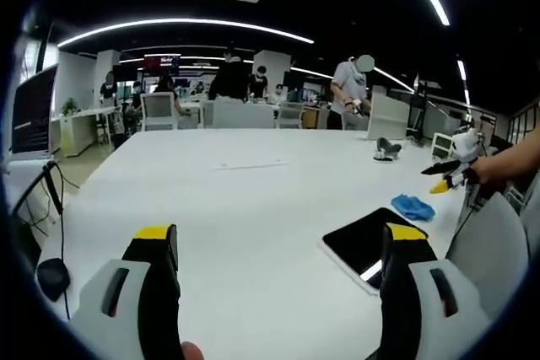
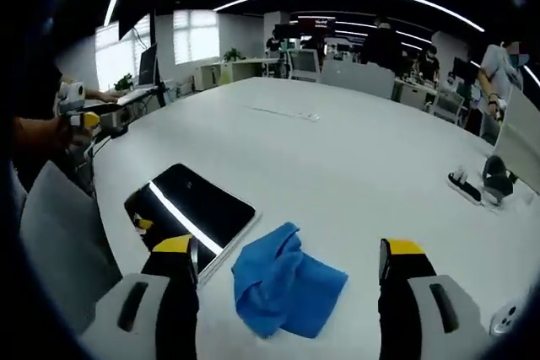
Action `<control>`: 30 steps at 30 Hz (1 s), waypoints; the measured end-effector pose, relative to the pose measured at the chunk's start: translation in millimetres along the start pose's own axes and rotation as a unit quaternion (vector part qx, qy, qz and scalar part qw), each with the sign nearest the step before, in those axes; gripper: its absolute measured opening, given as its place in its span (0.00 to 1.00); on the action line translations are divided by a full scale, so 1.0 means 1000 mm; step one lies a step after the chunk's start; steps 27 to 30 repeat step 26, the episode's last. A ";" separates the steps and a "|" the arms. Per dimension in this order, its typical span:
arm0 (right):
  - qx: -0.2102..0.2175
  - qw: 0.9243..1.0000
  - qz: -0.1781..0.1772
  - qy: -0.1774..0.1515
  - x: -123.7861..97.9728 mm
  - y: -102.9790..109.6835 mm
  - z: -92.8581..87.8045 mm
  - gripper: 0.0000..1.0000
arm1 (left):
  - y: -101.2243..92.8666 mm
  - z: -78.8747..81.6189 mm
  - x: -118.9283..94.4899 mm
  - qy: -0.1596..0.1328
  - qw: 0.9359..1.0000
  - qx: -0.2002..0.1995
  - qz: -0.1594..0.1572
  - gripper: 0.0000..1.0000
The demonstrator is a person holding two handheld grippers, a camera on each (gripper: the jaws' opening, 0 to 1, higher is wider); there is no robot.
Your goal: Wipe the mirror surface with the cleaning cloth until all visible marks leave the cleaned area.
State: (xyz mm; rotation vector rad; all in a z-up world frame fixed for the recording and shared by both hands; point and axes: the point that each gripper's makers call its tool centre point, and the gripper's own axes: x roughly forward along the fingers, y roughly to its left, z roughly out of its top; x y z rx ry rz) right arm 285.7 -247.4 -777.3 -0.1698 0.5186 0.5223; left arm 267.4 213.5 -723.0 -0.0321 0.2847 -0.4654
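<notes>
White and broad, the bench (image 2: 354,158) carries the dark mirror (image 2: 191,206), which lies flat at about 9 o'clock of centre in the right gripper view, its glossy face reflecting a bright ceiling strip. Just beside its near corner, towards 6 o'clock, sits the crumpled blue cleaning cloth (image 2: 283,284), close enough that whether it touches the mirror's edge cannot be told. The right tongs (image 2: 291,255) hover above the cloth with yellow-tipped jaws wide apart, gripping nothing. In the left gripper view the mirror (image 1: 367,244) lies at about 4 o'clock, partly behind one jaw, with the cloth (image 1: 413,206) just beyond it at 3 o'clock. The left tongs (image 1: 283,238) are likewise spread apart and empty over bare bench (image 1: 236,208). Farther out at 3 o'clock a hand (image 1: 489,170) holds the other gripper (its jaws look dark with yellow tips). A small dark device (image 2: 485,181) rests on the bench well apart from the mirror, and beyond the bench's far edge are office chairs (image 1: 159,110) and standing people (image 1: 350,90) under curved ceiling lights (image 1: 181,24).
</notes>
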 end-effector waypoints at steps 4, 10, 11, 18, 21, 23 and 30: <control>0.017 1.000 -0.023 0.002 -0.019 -0.006 -0.025 0.94 | -0.007 -0.006 -0.004 0.002 1.000 -0.001 -0.006 0.99; 0.014 0.999 -0.046 -0.003 -0.032 0.000 -0.045 0.96 | -0.019 -0.015 -0.004 0.002 1.000 -0.008 -0.008 0.99; 0.015 0.999 -0.049 -0.003 -0.033 0.001 -0.046 0.96 | -0.020 -0.016 -0.003 0.002 1.000 -0.008 -0.009 0.99; 0.028 0.997 -0.070 -0.013 -0.039 -0.006 -0.038 0.98 | -0.023 -0.022 -0.006 0.005 1.000 -0.015 -0.011 0.99; 0.026 0.998 -0.063 -0.014 -0.037 -0.002 -0.037 0.98 | -0.023 -0.020 -0.006 0.003 1.000 -0.017 -0.009 0.99; 0.017 0.998 -0.062 -0.007 -0.034 0.000 -0.041 0.98 | -0.023 -0.019 -0.006 0.000 1.000 -0.025 -0.006 0.99; 0.026 0.998 -0.058 0.000 -0.033 0.002 -0.045 0.98 | -0.025 -0.021 -0.005 0.000 1.000 -0.026 -0.007 0.99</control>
